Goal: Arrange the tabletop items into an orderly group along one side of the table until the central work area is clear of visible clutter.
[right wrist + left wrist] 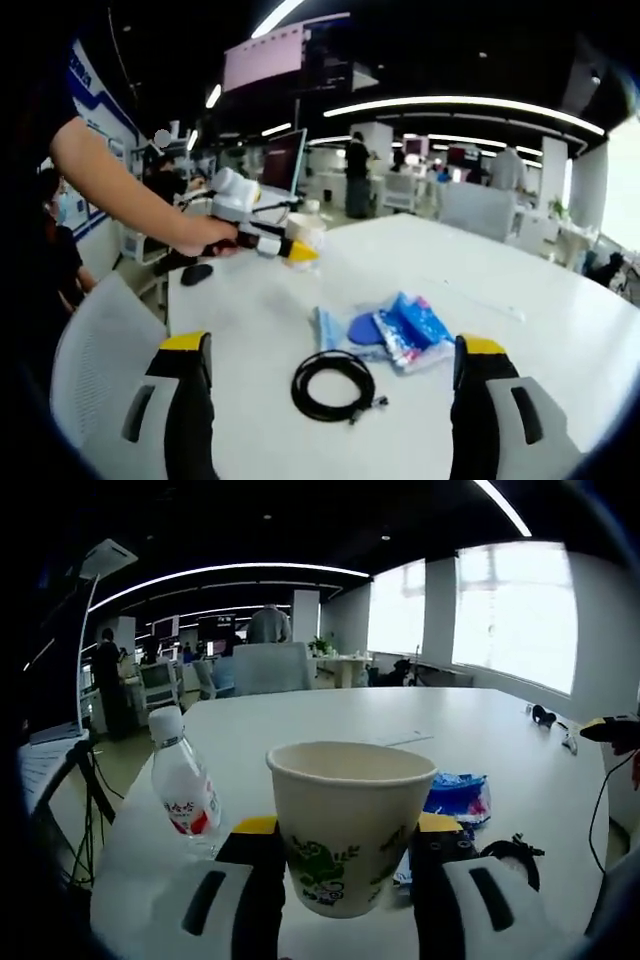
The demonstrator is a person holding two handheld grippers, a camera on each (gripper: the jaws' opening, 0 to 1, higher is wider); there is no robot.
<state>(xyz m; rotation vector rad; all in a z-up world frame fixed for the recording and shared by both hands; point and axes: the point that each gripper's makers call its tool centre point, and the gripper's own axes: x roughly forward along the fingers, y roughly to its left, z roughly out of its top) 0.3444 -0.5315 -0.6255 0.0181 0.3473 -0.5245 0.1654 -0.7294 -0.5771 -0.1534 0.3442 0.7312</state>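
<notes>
A paper cup (pixel 349 826) with a green print stands upright between the jaws of my left gripper (pixel 345 880), which press on its two sides. A clear water bottle (pixel 183 784) with a red label stands just left of the cup. Blue packets (pixel 456 794) and a black cable (pixel 516 849) lie to the cup's right. In the right gripper view my right gripper (pixel 335 410) is open wide above the coiled black cable (pixel 333 385), with the blue packets (pixel 398 330) beyond it. A person's hand holds the left gripper (pixel 258 228) at the far left of the white table (pixel 520 350).
A black mouse (pixel 197 273) lies near the table's left edge. A white chair (pixel 92 372) stands close on the left. Small black items (pixel 545 716) and a yellow-and-black object (pixel 611 728) sit at the table's far right. Office chairs (pixel 270 668) and people stand beyond.
</notes>
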